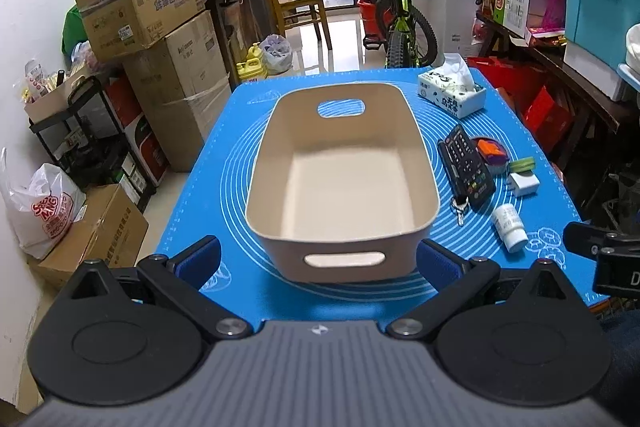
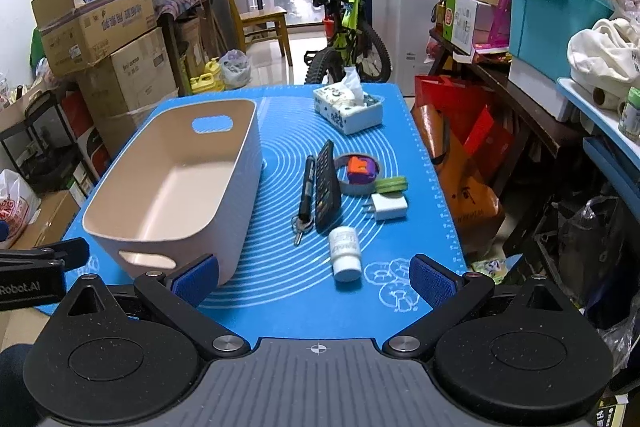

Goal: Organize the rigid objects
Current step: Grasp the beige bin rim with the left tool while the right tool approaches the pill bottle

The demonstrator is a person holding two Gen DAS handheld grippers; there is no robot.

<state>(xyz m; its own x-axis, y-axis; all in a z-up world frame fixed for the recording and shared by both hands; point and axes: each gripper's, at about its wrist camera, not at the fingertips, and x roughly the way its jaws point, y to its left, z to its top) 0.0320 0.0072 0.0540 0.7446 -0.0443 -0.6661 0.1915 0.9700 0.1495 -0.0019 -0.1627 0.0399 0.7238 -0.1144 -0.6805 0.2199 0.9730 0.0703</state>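
Observation:
An empty beige bin [image 1: 340, 179] [image 2: 172, 187] with cut-out handles stands on the blue mat [image 1: 240, 131] [image 2: 400, 131]. To its right lie a black remote [image 1: 469, 169] [image 2: 327, 187], a black pen with keys [image 2: 306, 187], a white pill bottle [image 1: 509, 227] [image 2: 345, 254], a white charger [image 1: 523, 183] [image 2: 389, 207], a green round tin [image 2: 392, 183] and an orange-purple block in a tape ring [image 2: 361, 169]. My left gripper [image 1: 320, 261] is open just before the bin's near wall. My right gripper [image 2: 316, 279] is open, with the pill bottle just beyond its fingers.
A tissue box [image 1: 452, 91] [image 2: 347, 107] sits at the mat's far right. Stacked cardboard boxes [image 1: 152, 27] stand left of the table, a bicycle [image 2: 344, 35] behind it, and cluttered shelves with a teal crate [image 2: 552, 23] to the right.

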